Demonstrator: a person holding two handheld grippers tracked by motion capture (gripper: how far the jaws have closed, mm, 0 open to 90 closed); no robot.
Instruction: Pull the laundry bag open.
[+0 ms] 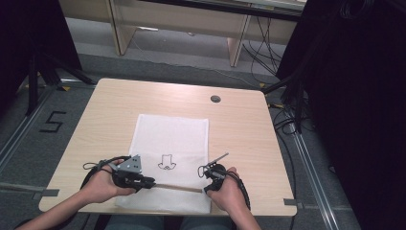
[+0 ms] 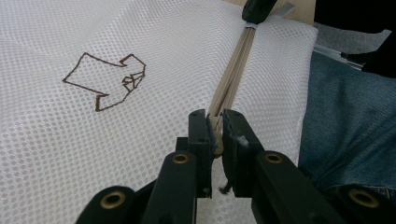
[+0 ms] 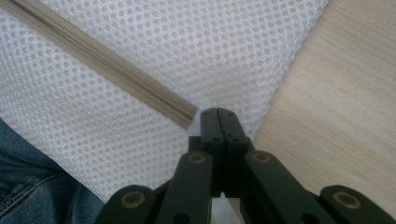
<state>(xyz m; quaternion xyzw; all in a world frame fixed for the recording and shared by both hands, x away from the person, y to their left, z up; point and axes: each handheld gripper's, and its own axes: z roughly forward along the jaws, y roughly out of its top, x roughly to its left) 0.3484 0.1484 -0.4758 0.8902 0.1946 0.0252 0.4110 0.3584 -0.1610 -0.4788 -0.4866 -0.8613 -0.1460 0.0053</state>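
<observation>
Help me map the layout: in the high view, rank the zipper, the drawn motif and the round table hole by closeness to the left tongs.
1. Zipper: at the left tongs, running right.
2. Drawn motif: just beyond, on the mesh bag.
3. Round hole: far side of the table.

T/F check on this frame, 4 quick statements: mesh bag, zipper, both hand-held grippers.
1. The white mesh bag lies flat on the wooden table. True.
2. The left hand-held gripper is open, clear of the zipper. False: its jaws are clamped on the beige zipper.
3. The right hand-held gripper is shut at the zipper's end, by the bag's edge. True.
4. The bag is plain. False: a dark outline drawing is on it.
</observation>
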